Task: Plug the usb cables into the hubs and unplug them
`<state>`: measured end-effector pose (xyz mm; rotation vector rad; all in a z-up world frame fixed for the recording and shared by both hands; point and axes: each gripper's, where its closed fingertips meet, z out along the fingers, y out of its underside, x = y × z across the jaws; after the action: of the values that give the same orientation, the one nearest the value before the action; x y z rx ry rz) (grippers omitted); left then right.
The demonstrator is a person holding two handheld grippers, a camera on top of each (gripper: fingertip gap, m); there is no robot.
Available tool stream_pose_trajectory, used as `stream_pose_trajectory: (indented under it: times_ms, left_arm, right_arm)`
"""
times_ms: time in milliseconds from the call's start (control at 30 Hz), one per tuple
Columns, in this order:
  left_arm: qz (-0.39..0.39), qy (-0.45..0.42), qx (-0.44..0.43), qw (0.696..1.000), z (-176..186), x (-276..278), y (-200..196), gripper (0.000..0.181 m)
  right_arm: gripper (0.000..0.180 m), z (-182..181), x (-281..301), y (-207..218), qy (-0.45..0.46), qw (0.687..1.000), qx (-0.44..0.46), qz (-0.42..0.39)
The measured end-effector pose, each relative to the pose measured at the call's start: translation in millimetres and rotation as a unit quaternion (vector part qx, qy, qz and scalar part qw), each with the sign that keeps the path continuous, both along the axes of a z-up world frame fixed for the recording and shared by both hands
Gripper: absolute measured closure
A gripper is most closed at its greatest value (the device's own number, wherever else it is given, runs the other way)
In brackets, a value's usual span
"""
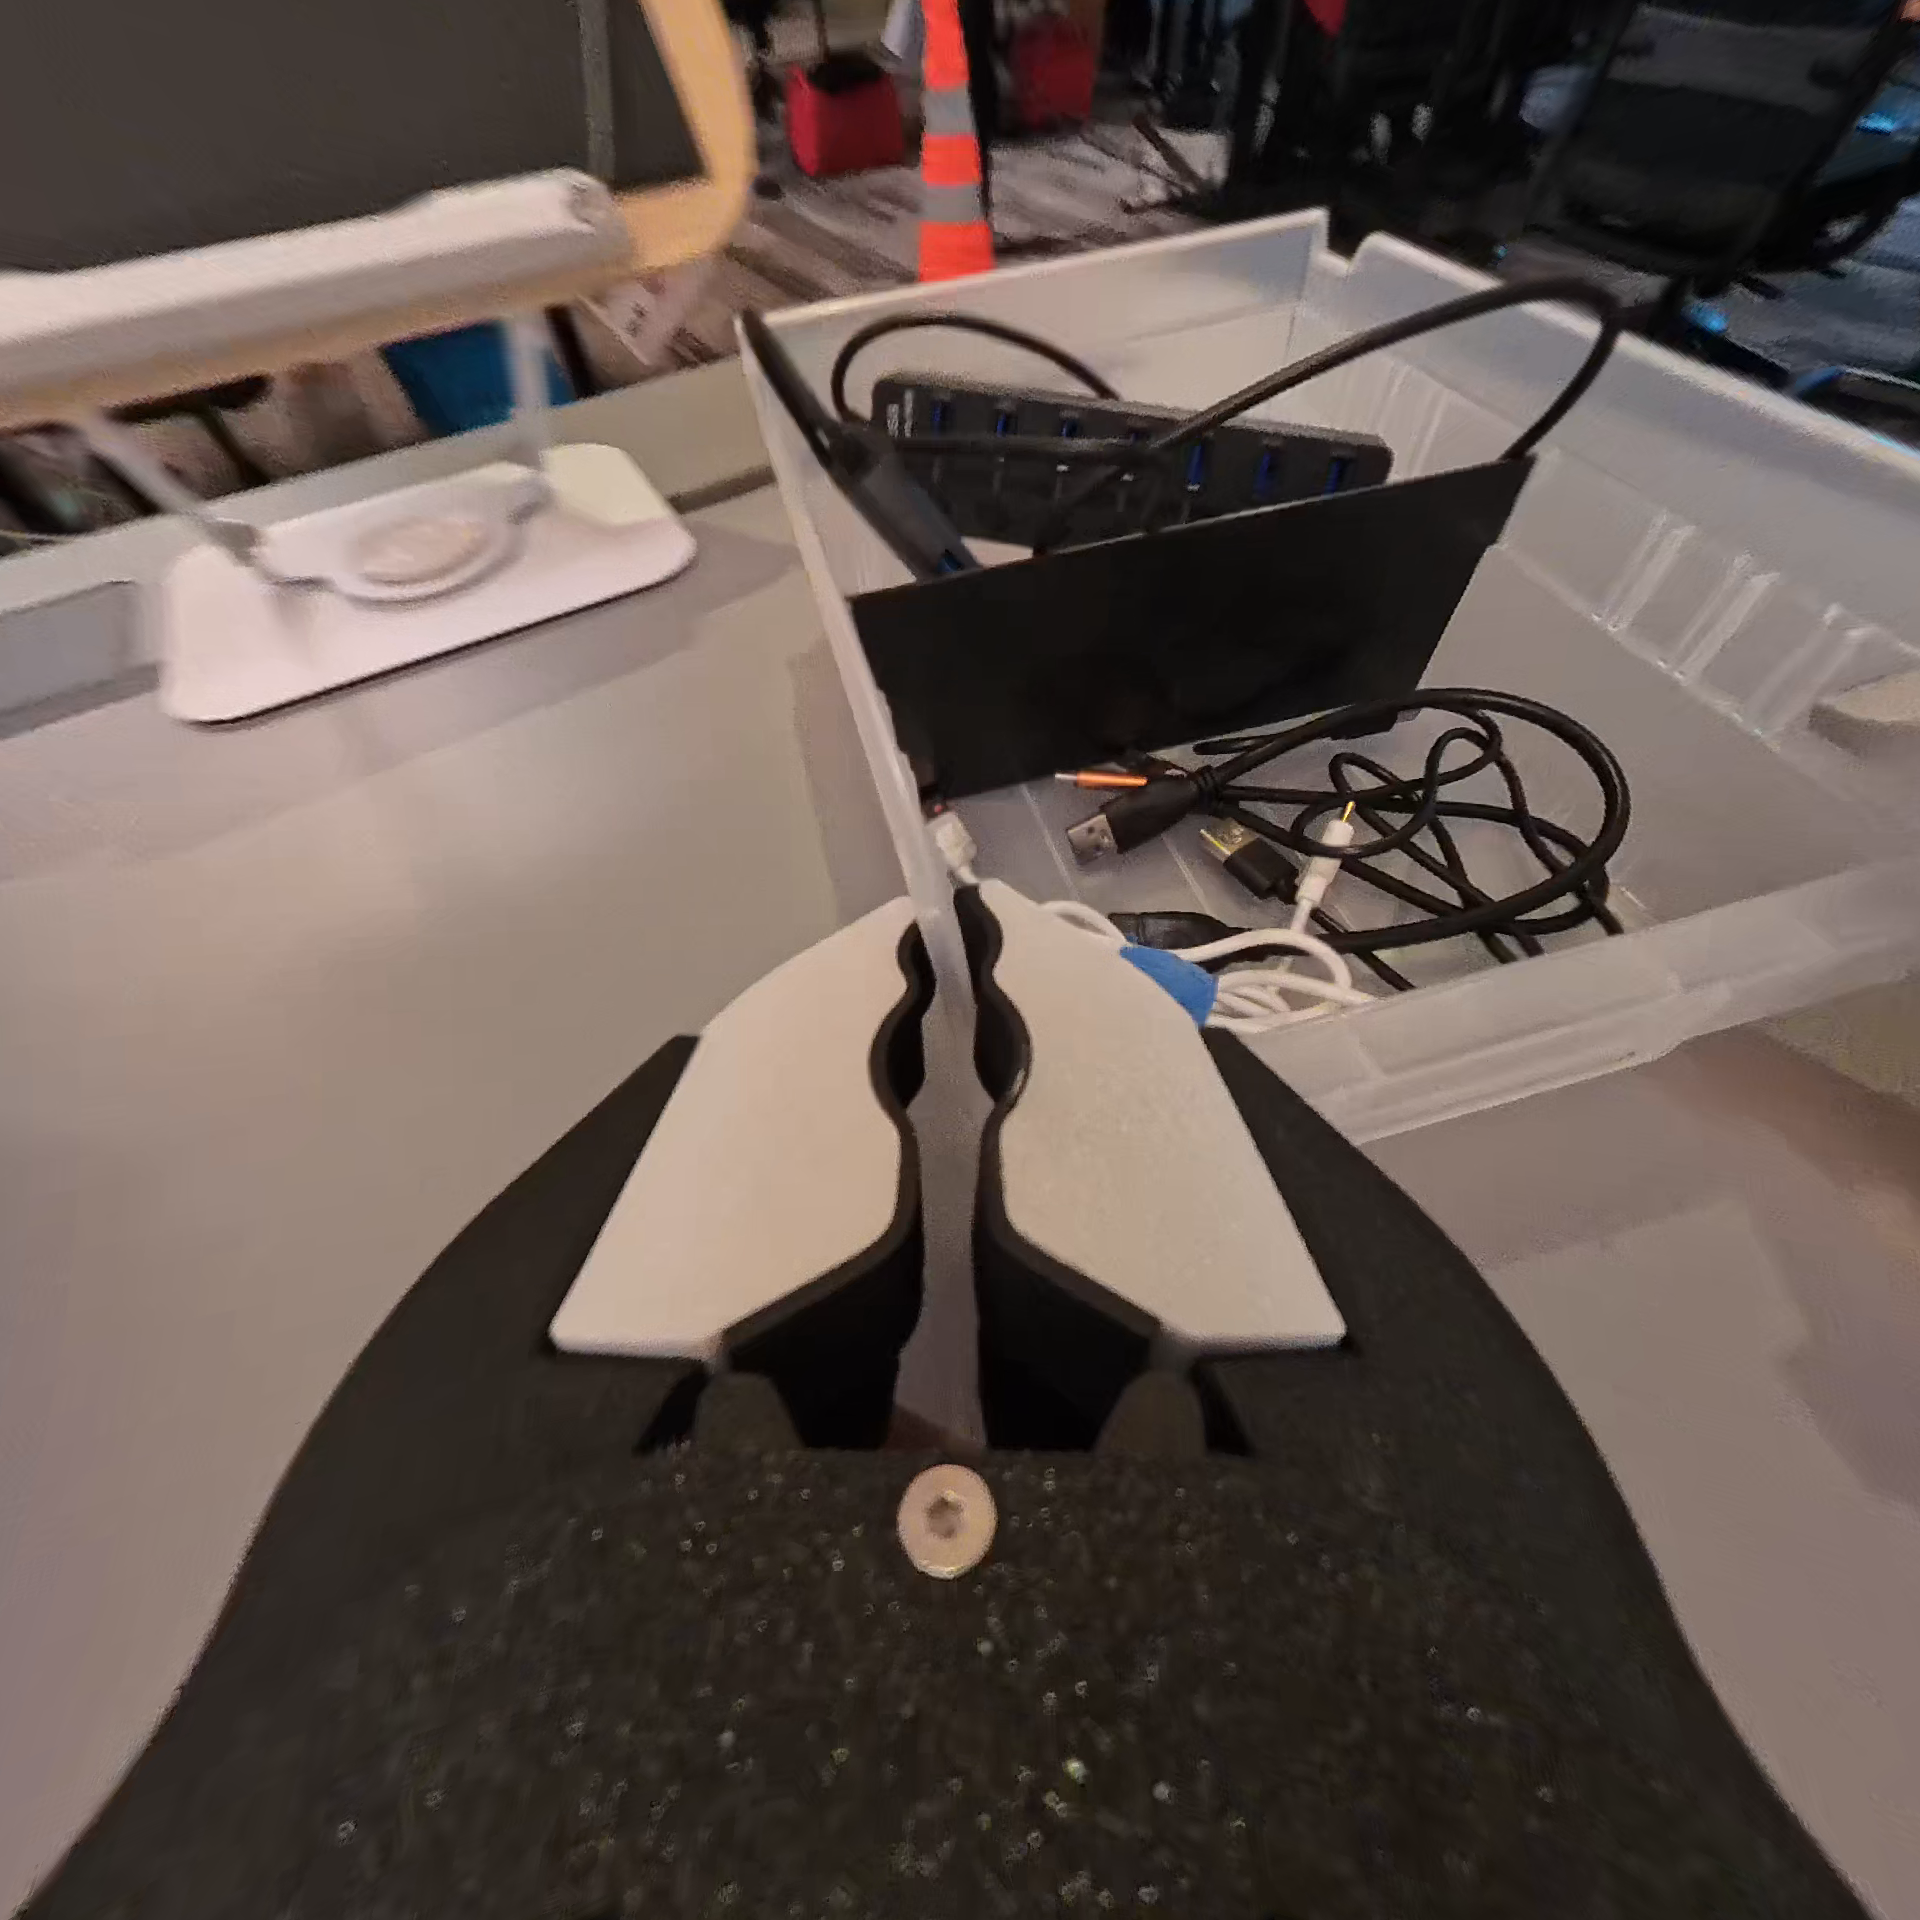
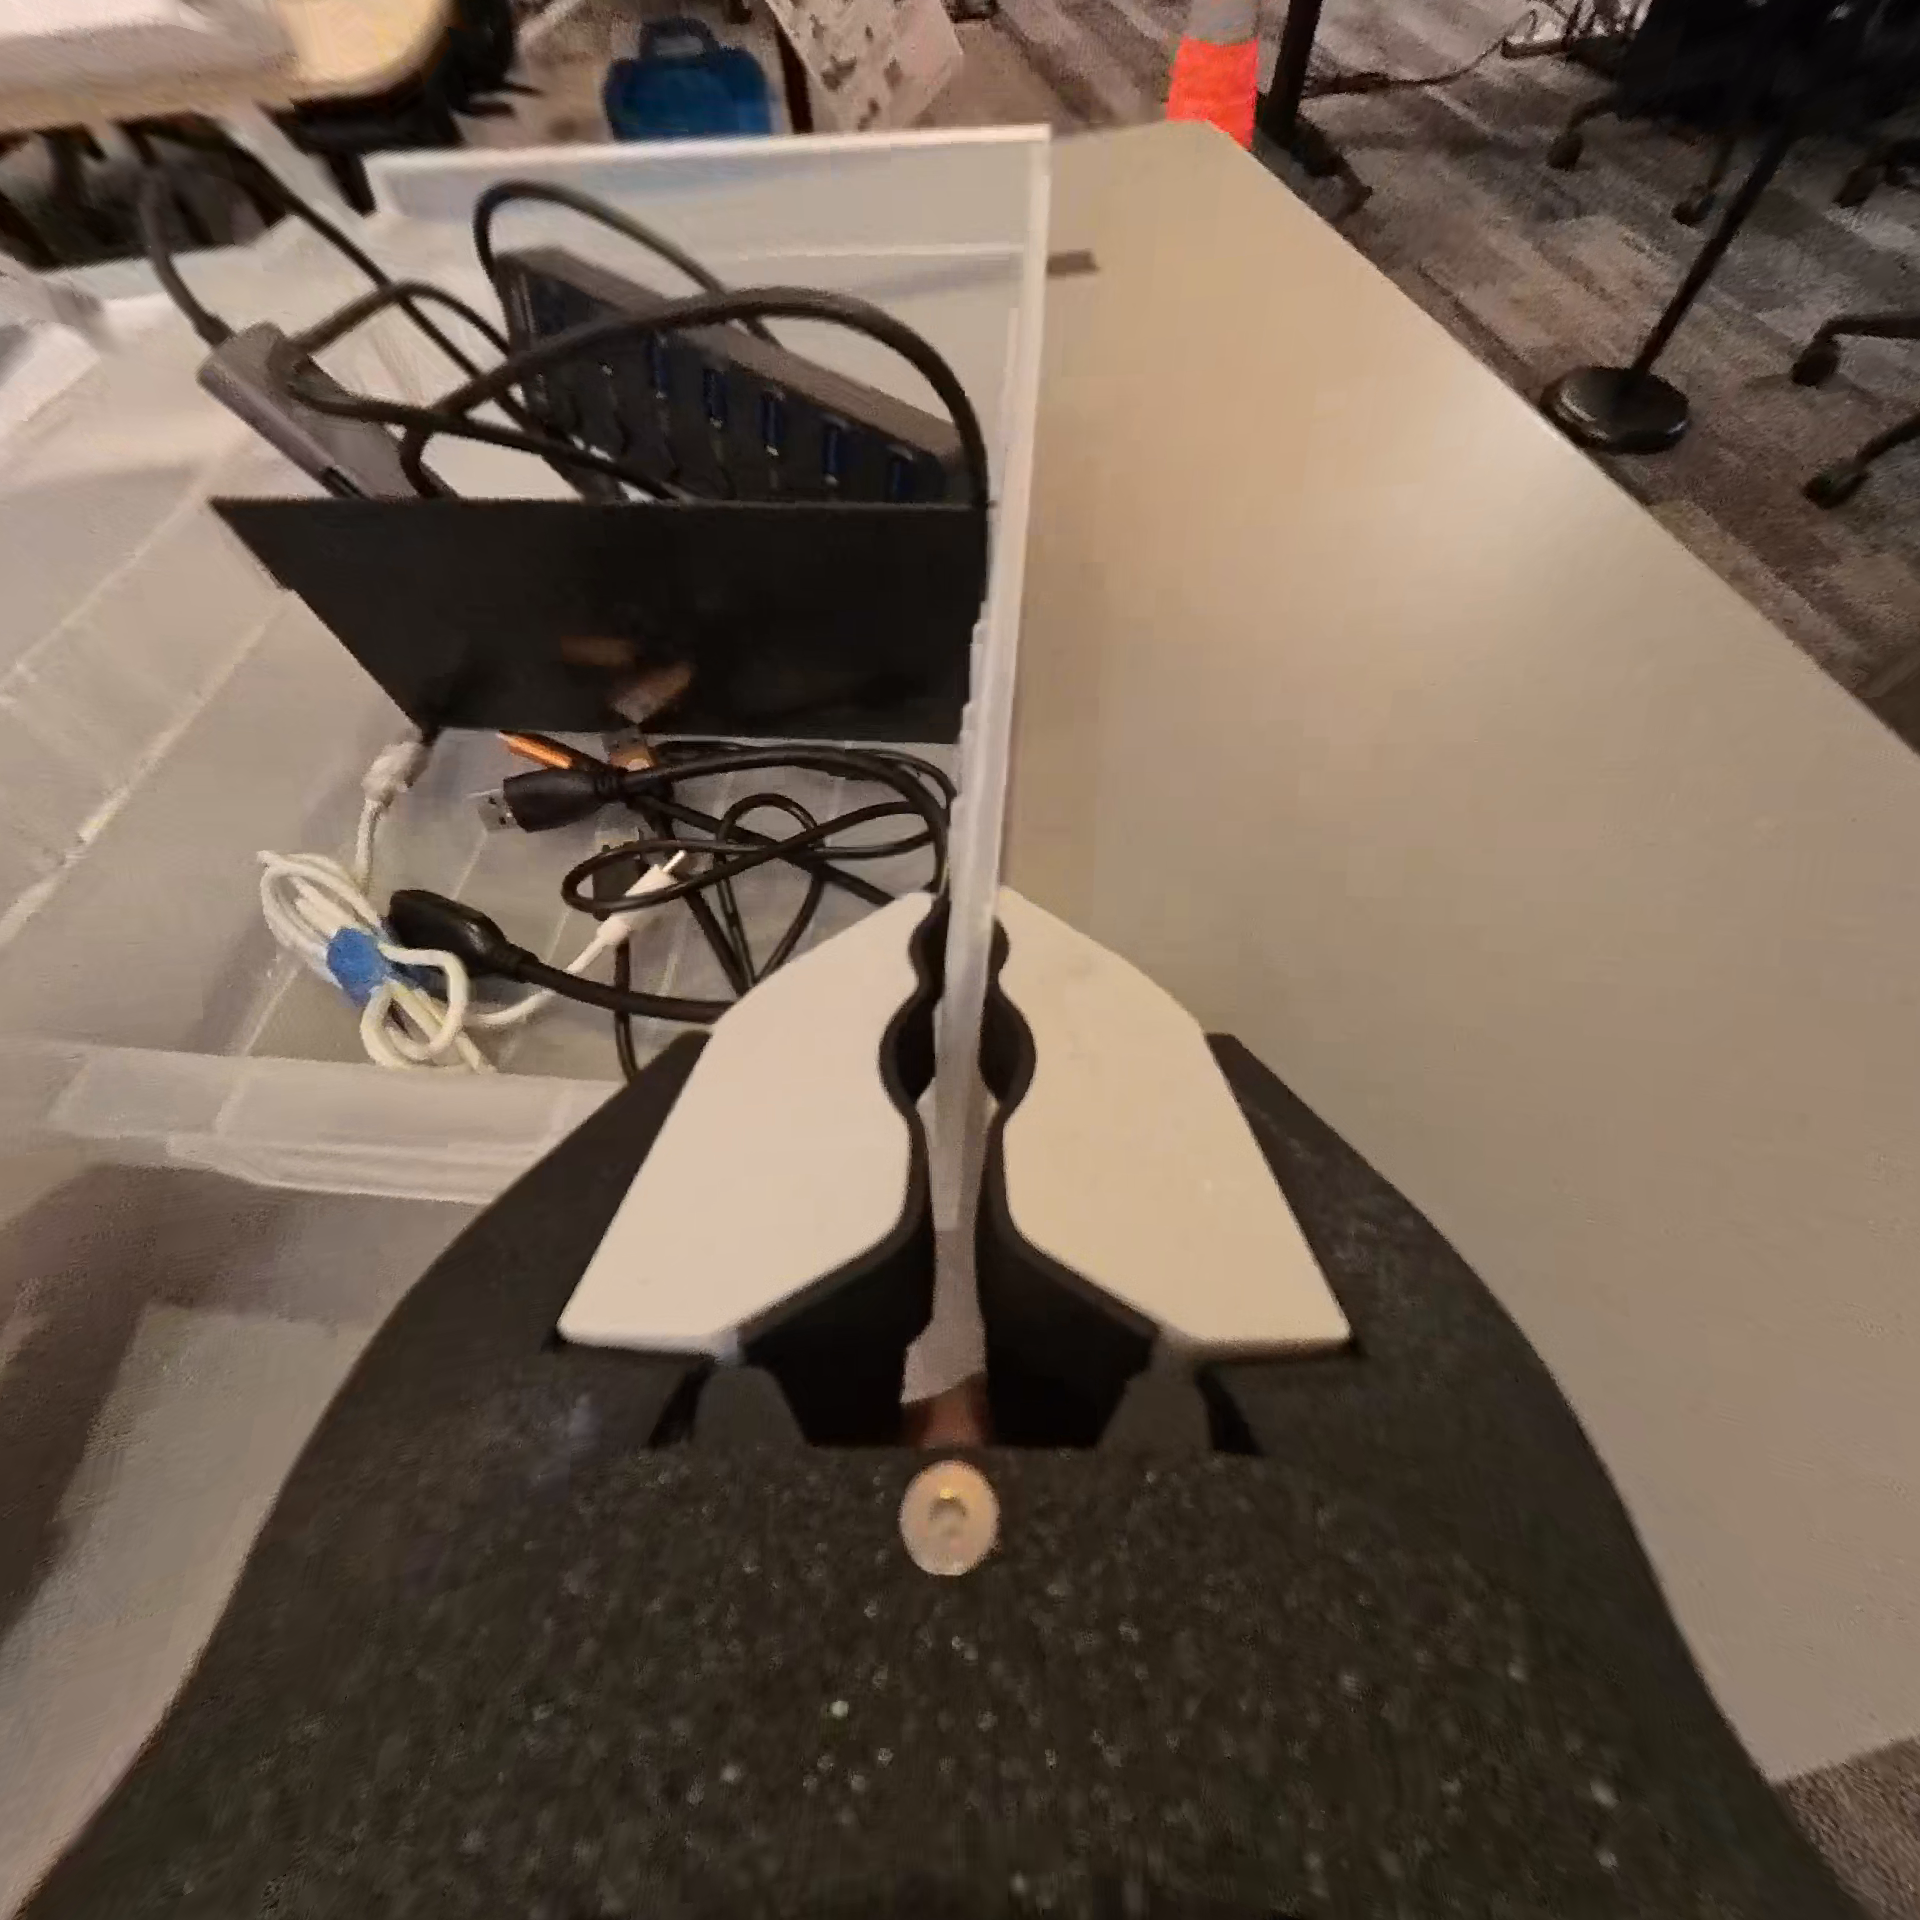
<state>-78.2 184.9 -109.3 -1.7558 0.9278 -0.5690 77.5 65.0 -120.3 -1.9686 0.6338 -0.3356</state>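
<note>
A clear plastic bin stands on the table. My left gripper (image 1: 948, 935) is shut on the bin's left wall (image 1: 831, 582), with both pads pressed on the thin rim. My right gripper (image 2: 961, 935) is shut on the bin's right wall (image 2: 1003, 582) in the same way. A black divider (image 1: 1174, 634) (image 2: 623, 613) splits the bin. Behind it lie a long black USB hub (image 1: 1132, 436) (image 2: 748, 405) and a slim grey hub (image 2: 301, 416) with their leads. In front lie loose black USB cables (image 1: 1455, 821) (image 2: 727, 821) and a white cable with a blue tie (image 1: 1247, 966) (image 2: 353, 956).
A white stand with a flat base (image 1: 416, 582) is on the grey table (image 2: 1455, 727) left of the bin. An orange cone (image 1: 951, 156) and office chair bases (image 2: 1610, 395) stand on the floor beyond the table.
</note>
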Motion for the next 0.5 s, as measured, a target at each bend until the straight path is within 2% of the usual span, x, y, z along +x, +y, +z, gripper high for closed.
stream_pose_trajectory:
  times_ms: [133,200,367,500]
  left_arm:
    - [0.060,-0.001,0.032,0.998,13.3,-77.4,10.9,0.176]
    - [0.101,0.004,0.040,0.994,19.0,-115.9,22.2,0.176]
    - [0.164,0.029,0.055,0.984,15.1,-191.1,51.5,0.177]
    - [0.180,0.059,0.050,0.981,-1.0,-216.1,63.0,0.176]
  right_arm:
    - [0.178,29.6,-58.8,36.9,-0.032,0.997,0.036,0.057]
    - [0.178,33.1,-91.0,61.0,-0.029,0.994,0.045,0.090]
    - [0.178,16.1,-160.8,113.3,0.009,0.987,0.044,0.156]
    - [0.177,1.6,-185.8,130.7,-0.009,0.983,0.046,0.177]
